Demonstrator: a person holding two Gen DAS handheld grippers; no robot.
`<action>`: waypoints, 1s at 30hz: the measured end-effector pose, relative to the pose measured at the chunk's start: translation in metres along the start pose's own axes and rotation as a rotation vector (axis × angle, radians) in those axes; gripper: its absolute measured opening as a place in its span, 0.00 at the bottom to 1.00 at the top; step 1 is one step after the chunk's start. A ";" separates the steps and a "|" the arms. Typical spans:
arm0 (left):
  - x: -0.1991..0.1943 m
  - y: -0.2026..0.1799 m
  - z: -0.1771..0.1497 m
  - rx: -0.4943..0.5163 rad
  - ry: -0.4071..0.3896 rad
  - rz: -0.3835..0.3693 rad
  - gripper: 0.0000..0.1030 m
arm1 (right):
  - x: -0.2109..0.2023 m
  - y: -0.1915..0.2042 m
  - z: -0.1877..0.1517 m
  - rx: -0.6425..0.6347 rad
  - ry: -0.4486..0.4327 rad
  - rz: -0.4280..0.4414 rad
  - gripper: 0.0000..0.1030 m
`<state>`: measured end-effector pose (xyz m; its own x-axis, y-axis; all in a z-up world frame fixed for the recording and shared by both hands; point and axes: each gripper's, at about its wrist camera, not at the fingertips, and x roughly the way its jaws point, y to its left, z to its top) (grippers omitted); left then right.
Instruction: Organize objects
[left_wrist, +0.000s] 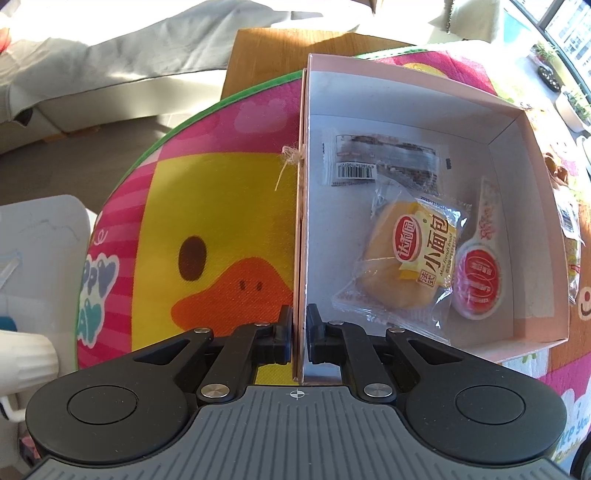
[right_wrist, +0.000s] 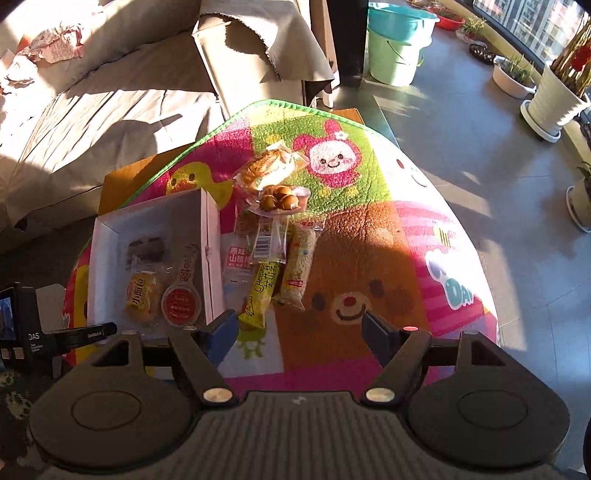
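Note:
A pink cardboard box (left_wrist: 524, 147) lies open on a cartoon mat. Inside are a small bread packet (left_wrist: 406, 254), a red round jelly cup (left_wrist: 478, 280) and a dark snack packet (left_wrist: 384, 158). My left gripper (left_wrist: 299, 325) is shut on the box's left wall. The box also shows in the right wrist view (right_wrist: 107, 236). To its right lies a pile of snacks: a yellow cheese stick (right_wrist: 260, 291), a long cracker packet (right_wrist: 299, 266), a pack of brown balls (right_wrist: 280, 197) and a pastry (right_wrist: 266, 166). My right gripper (right_wrist: 299, 328) is open and empty, above the mat near the pile.
The colourful mat (right_wrist: 369, 236) covers a wooden table (left_wrist: 266, 55). A covered sofa (right_wrist: 92, 110) stands behind. Buckets (right_wrist: 395, 44) and potted plants (right_wrist: 557, 88) stand on the floor at the back right. The left gripper's body (right_wrist: 44, 332) is at the left edge.

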<state>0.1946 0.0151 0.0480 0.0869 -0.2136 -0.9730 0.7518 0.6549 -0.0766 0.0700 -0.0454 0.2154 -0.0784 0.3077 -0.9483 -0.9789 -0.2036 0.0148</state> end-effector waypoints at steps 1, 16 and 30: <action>0.000 -0.001 0.001 -0.004 0.002 0.006 0.09 | 0.010 -0.010 0.002 0.015 0.017 0.007 0.72; 0.002 -0.018 0.009 0.005 0.008 0.122 0.10 | 0.141 -0.042 0.095 0.051 0.097 0.106 0.81; 0.001 -0.020 0.010 -0.016 0.016 0.137 0.11 | 0.199 0.008 0.117 -0.027 0.147 0.122 0.82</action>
<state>0.1867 -0.0054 0.0504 0.1772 -0.1101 -0.9780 0.7233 0.6884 0.0535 0.0247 0.1227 0.0636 -0.1661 0.1406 -0.9760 -0.9582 -0.2569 0.1261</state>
